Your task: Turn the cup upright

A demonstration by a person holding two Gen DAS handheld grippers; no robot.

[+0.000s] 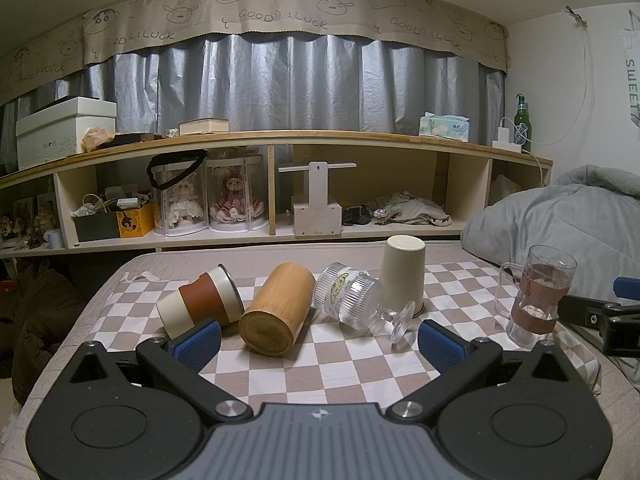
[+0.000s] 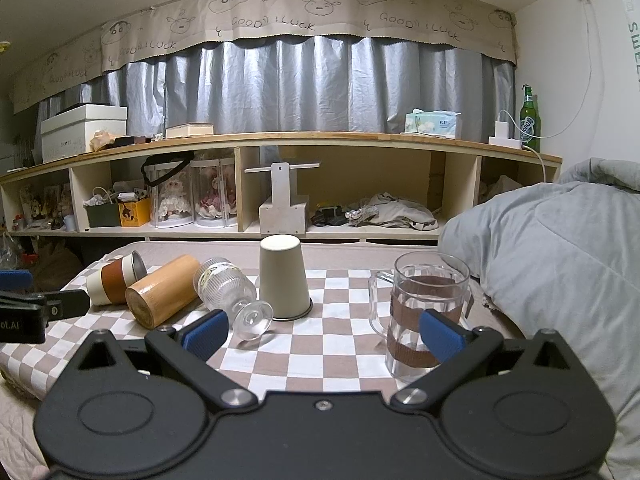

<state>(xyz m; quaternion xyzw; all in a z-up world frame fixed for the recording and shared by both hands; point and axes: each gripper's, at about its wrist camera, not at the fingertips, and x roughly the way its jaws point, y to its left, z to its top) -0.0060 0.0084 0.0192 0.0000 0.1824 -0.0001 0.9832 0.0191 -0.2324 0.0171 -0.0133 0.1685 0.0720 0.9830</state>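
I see a bed (image 1: 100, 304) with a beige quilted cover, and a brown-and-white checkered cloth (image 1: 320, 364) spread over it. On the cloth, from frame left to right: a cream-and-rust tumbler (image 1: 200, 300) on its side, a bamboo cup (image 1: 276, 308) on its side, a ribbed stemmed glass (image 1: 360, 300) tipped over, a cream cup (image 1: 402, 272) upside down, and an upright glass mug (image 1: 536, 292). A grey duvet (image 2: 560, 264) is bunched at frame right.

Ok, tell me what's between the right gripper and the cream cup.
Nothing visible. The right gripper faces the upside-down cream cup across bare checkered cloth; the goblet lies left of that line, the mug right.
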